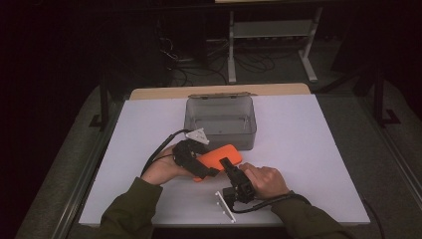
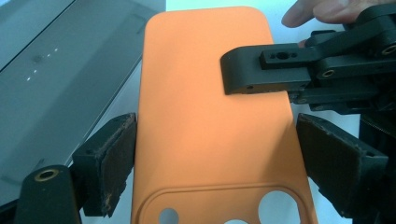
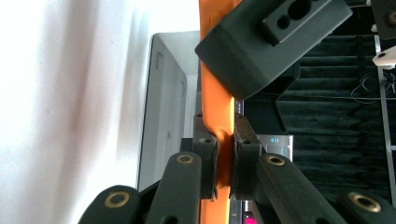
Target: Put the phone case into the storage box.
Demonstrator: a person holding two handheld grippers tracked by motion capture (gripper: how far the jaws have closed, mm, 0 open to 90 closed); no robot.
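The right gripper point(image 3: 225, 163) pinches the orange case's point(image 1: 219, 158) edge, steadying it while the left gripper's point(image 2: 215, 158) jaws bracket it, barely apart.

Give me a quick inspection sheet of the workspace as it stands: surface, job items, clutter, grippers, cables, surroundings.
Surface: white table, bare around the work.
Job's things: orange phone case held above the table, in front of the grey bin; the bin looks empty.
Clutter: nothing seen.
Grippers: left hand-held gripper straddles the case at its camera-cutout end, the left pad against its edge, the right pad's contact unclear; right hand-held gripper is shut on the case's edge.
Cables: a black cable trails from the left gripper, another from the right; more lie on the floor beyond the table.
Surroundings: dark room, white stand behind the table.
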